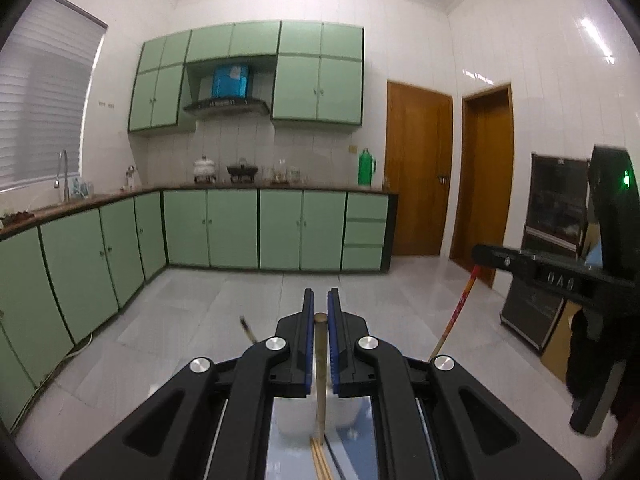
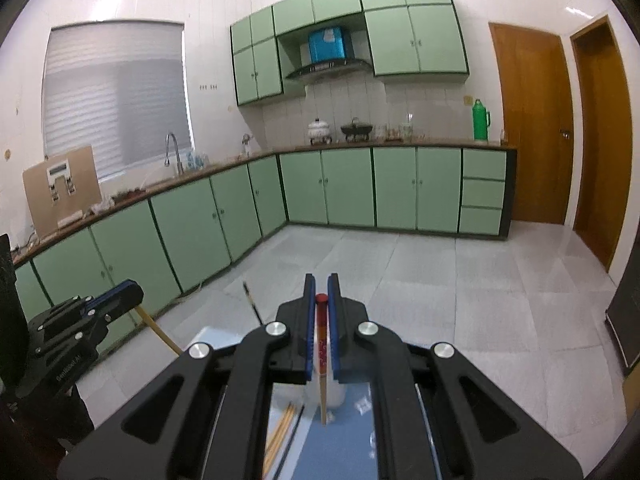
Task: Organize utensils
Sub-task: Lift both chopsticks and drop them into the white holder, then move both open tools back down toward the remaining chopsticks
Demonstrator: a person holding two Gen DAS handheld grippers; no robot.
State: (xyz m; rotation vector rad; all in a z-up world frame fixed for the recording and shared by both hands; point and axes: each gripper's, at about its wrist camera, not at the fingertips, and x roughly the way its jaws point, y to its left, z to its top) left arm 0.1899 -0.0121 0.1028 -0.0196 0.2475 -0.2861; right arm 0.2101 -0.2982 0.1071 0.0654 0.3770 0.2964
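Note:
My left gripper is shut on a plain bamboo chopstick that stands upright between its blue pads. Below it sit a white cup and several loose bamboo chopsticks. My right gripper is shut on a red-topped chopstick, held upright above the white cup. More loose chopsticks lie to the left of that cup. A dark chopstick pokes up on the left. Each gripper shows in the other's view: the right gripper and the left gripper.
The glossy blue-grey tabletop lies under both grippers. Green floor cabinets with a sink tap line the far walls. Pale tiled floor stretches ahead. Wooden doors and a dark glass cabinet stand to the right.

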